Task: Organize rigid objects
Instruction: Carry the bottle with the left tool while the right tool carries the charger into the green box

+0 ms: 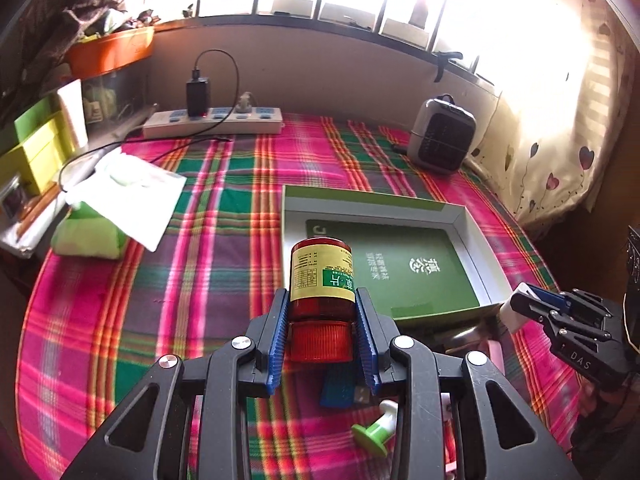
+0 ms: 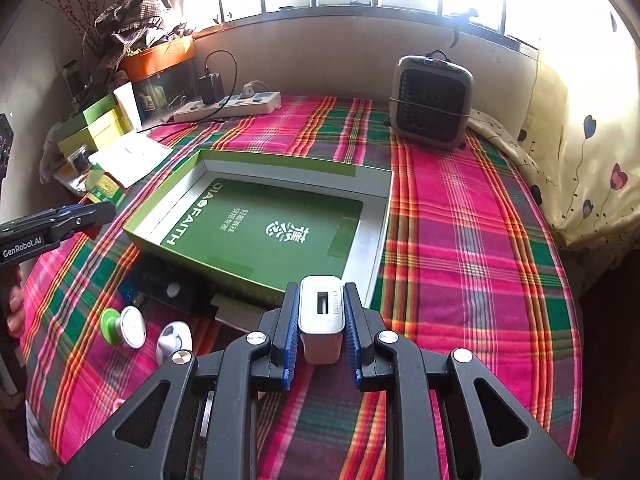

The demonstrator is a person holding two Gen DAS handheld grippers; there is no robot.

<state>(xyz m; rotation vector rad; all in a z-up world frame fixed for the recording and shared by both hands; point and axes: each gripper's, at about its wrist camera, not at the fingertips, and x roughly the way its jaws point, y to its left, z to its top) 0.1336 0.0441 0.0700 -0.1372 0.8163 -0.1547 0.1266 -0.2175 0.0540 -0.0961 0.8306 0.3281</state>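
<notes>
The left tongs [image 1: 322,322] are clamped on a red translucent plastic bottle with a yellow-and-green label [image 1: 322,280], its red cap toward the camera, held up over the worktop covered in a pink, green and orange plaid cloth [image 1: 192,264]. The right tongs [image 2: 321,314] are closed on a small white plastic charger block with a slot in its face [image 2: 321,312]. Both held things hover at the near edge of a shallow green cardboard box with white inner walls [image 2: 372,236], which lies open on the cloth. Below the left tongs on the cloth lie a blue flat card [image 1: 336,390] and a green-and-white plastic knob [image 1: 376,430]. A grey small fan heater [image 2: 430,102] stands well beyond the box.
</notes>
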